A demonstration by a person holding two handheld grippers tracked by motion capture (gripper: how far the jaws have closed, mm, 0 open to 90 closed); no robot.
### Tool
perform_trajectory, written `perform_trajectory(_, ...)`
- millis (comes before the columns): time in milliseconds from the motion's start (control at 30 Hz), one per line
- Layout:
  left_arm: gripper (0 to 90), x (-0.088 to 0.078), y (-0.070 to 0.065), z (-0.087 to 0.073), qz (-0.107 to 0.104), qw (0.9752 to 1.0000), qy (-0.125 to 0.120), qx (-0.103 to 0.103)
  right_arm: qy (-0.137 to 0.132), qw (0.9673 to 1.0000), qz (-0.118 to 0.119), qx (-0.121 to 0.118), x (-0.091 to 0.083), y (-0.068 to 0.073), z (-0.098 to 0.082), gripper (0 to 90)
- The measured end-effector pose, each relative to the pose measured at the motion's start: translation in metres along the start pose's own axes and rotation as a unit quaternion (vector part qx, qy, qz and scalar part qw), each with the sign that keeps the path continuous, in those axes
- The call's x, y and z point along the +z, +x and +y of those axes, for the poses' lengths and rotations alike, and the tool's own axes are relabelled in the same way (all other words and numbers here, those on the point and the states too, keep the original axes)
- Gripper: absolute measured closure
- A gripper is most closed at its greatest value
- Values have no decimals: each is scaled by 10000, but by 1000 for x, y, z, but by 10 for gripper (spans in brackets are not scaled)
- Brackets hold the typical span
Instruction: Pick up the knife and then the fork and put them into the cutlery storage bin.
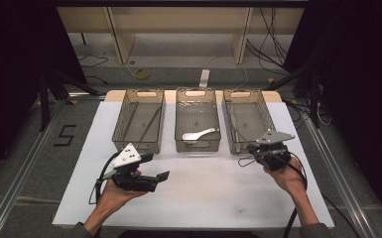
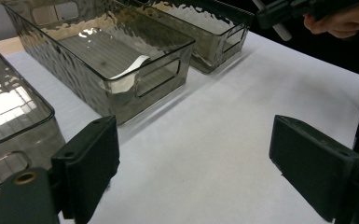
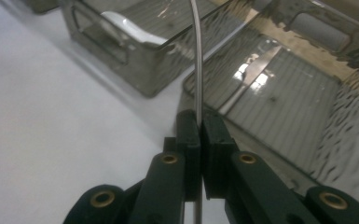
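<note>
The left gripper [image 1: 159, 178] hovers with jaws spread wide; the right gripper [image 1: 250, 151] has its jaws clamped.

A white bench [image 1: 193, 198] is carrying three clear, rippled bins set side by side. The left bin [image 1: 140, 120] is holding dark, thin sticks. The middle bin [image 1: 198, 119] is holding a white spoon [image 1: 198, 134]. Beyond the bench, a wooden shelf frame [image 1: 178, 25] is standing on the grey floor [image 1: 178, 74], where cables and a yellow coil [image 1: 141, 74] are lying.
</note>
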State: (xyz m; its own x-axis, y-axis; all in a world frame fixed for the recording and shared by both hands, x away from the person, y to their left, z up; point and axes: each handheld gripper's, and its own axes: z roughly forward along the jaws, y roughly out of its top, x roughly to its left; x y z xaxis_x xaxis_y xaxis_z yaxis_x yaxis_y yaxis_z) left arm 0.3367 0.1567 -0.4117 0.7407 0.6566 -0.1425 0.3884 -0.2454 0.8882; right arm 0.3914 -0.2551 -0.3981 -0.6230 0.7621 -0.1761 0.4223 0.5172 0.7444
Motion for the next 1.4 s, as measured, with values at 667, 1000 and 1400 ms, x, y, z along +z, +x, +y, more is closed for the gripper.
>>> perform_trajectory(667, 153, -10, 6, -9, 177, 9997, -159, -72, 274, 9974, -270, 608, 30, -53, 45, 877)
perform_trajectory(1000, 153, -14, 9, -11, 226, 9995, -204, -111, 602, 9903, -506, 1148, 56, -66, 46, 877)
perform_trajectory(1400, 153, -15, 10, -13, 289, 9990, -301, -139, 832, 9821, -596, 1580, 78, -71, 44, 876)
